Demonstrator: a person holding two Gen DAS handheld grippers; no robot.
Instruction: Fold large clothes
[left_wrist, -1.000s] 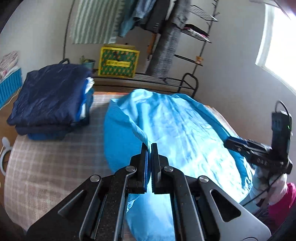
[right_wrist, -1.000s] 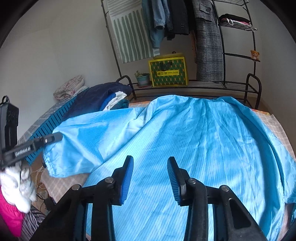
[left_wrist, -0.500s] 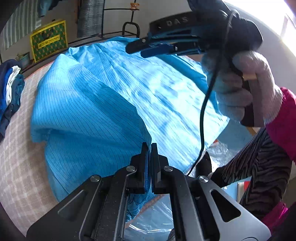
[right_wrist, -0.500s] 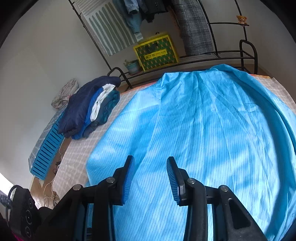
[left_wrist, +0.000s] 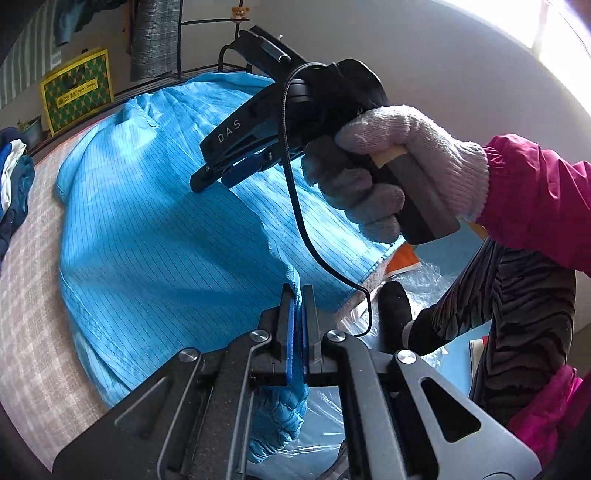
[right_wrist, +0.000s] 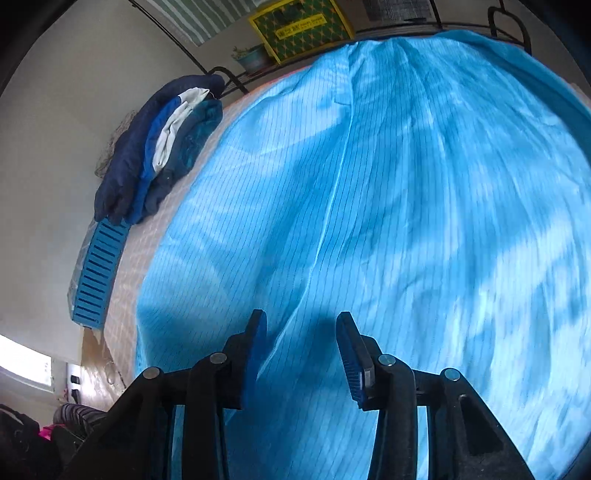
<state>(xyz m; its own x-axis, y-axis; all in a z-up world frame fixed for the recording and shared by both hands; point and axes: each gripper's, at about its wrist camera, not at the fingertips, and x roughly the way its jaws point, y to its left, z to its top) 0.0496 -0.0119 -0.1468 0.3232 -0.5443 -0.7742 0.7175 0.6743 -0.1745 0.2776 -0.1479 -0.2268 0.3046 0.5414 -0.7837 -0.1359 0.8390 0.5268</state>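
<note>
A large bright-blue pinstriped garment (left_wrist: 166, 229) lies spread over the checked bed. My left gripper (left_wrist: 296, 291) is shut on a fold of its sleeve, and the gathered cuff (left_wrist: 280, 417) hangs down under the jaws. In the left wrist view, a gloved hand (left_wrist: 391, 162) holds my right gripper (left_wrist: 212, 179) low over the cloth. Seen from the right wrist, the right gripper (right_wrist: 301, 321) hovers close above the blue garment (right_wrist: 424, 192) near a long seam; its jaws are closing with a gap between them and no cloth pinched.
A stack of folded dark-blue clothes (right_wrist: 159, 147) sits at the bed's far left, with a blue slatted crate (right_wrist: 98, 269) beside it. A yellow-green box (right_wrist: 299, 26) and a metal rack (left_wrist: 229, 51) stand behind the bed. Clear plastic (left_wrist: 417, 280) lies on the floor by a person's leg.
The left gripper swung toward the bed's near edge, dragging the sleeve across the garment. The right gripper dropped close to the cloth and its jaws narrowed slightly.
</note>
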